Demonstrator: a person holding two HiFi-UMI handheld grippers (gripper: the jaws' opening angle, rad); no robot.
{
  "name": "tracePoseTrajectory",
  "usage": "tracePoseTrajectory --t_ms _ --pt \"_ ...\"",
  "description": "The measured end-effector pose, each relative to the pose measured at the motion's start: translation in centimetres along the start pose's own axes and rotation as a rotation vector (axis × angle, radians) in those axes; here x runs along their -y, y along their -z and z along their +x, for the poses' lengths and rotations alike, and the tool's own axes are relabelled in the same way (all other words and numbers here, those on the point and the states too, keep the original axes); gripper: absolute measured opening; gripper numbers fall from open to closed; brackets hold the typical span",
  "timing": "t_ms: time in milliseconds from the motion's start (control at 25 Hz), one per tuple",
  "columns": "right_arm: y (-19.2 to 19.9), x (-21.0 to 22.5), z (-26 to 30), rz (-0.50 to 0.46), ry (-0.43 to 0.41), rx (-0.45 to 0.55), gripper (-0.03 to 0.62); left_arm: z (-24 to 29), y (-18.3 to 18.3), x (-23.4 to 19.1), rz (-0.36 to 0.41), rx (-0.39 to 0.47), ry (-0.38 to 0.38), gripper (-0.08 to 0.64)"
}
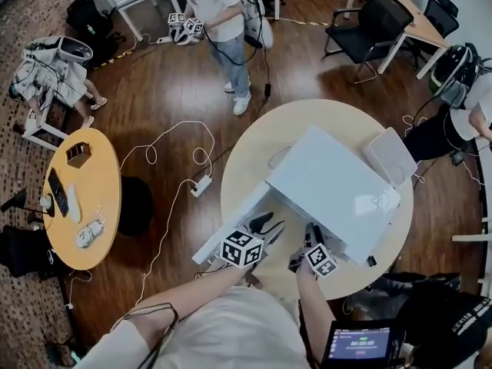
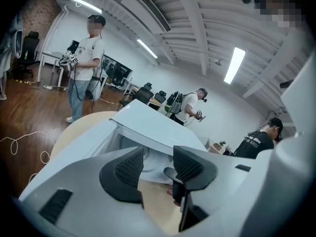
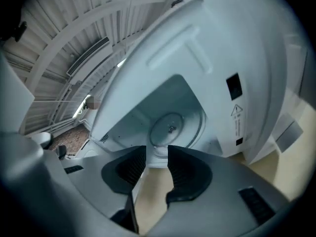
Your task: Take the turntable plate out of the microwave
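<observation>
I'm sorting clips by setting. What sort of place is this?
Probably an office or lab workspace, not a kitchen: the microwave sits on a round table, office chairs stand by a desk, and a power strip lies on the wooden floor.

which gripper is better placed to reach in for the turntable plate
Right. The right gripper has open jaws aimed straight into the open microwave, with the plate lying dead ahead, in line with the gap. The left gripper looks in at an angle, the plate mostly hidden.

Microwave (image 3: 197, 43) front frame: warning triangle (image 3: 237, 110); label (image 3: 237, 128) beneath, print too small to read.
</observation>
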State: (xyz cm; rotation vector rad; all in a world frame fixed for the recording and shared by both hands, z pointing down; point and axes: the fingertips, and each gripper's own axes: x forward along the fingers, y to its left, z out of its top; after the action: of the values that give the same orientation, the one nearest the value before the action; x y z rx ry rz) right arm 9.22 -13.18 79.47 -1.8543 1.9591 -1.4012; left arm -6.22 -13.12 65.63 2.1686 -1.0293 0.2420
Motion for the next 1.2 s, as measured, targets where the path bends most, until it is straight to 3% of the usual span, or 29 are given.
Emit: tracePoseTrajectory --t_ms 280,520,840,1200 --pt "1.2 3.1 3.9 0.093 0.157 0.039 0.14 -0.1 -0.1 -1.1 0.029 -0.034 0.007 0.196" --pt "1.3 5.3 6.0 0.151 0.207 0.07 0.14 0.4 -0.2 -2.3 0.029 -0.04 0.002 0.196" --pt "1.7 6.5 6.7 0.244 0.222 0.099 0.14 -0.5 0.2 -3.0 0.037 -0.065 -0.009 0.196" --pt "1.4 6.5 8.2 0.283 0.167 0.111 0.138 -0.3 0.5 -3.7 0.038 -0.079 -0.027 0.196"
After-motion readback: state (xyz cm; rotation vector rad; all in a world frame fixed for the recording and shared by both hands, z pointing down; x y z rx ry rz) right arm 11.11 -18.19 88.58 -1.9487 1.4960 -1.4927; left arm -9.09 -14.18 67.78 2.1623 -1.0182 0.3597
